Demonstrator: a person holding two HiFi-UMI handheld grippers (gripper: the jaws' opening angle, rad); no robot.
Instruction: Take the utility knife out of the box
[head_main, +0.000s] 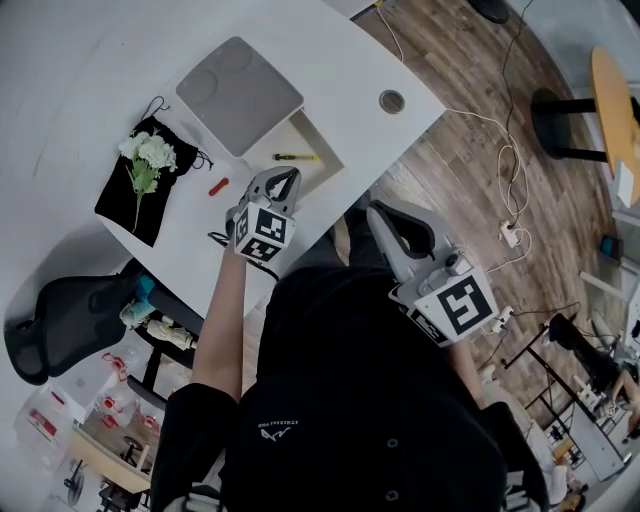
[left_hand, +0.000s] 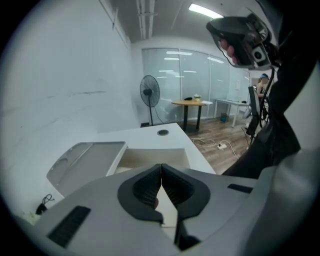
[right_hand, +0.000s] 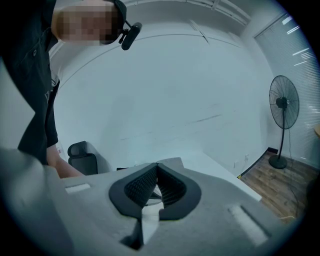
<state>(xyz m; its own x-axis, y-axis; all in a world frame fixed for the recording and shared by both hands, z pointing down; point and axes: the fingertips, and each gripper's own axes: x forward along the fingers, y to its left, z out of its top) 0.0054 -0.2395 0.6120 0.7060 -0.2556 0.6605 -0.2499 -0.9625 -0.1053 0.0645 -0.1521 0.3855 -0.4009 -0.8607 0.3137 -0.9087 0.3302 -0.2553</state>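
**Desk station, box open, knife not yet lifted**

1. White table (head_main: 80, 90). The head view shows the whole top; each gripper view shows only a corner of it.
2. Black office chair (head_main: 65, 315), off the table's near-left edge. It also shows in the right gripper view, against the white wall.
3. Grey lid (head_main: 238, 92), lying flat on the table and touching the box's far-left side.
4. Box (head_main: 322, 148), open, with a pale interior, near the table's edge. The left gripper view looks straight into it, but the knife cannot be made out there.
5. Black bag (head_main: 125, 200) with white flowers (head_main: 150, 152) on top, left of the box. Head view only.
6. Pedestal fan (left_hand: 149, 93), seen in both gripper views but not from the head.
7. Left gripper (head_main: 283, 180), over the table just short of the box. Its jaws are clenched together on nothing.
8. Right gripper (head_main: 390, 222), off the table's edge and well apart from the box. Its jaws are also pressed together and empty.
9. Utility knife (head_main: 297, 157), yellow, lying inside the box. Head view only.
10. Small red item (head_main: 218, 186), on the table between bag and left gripper.
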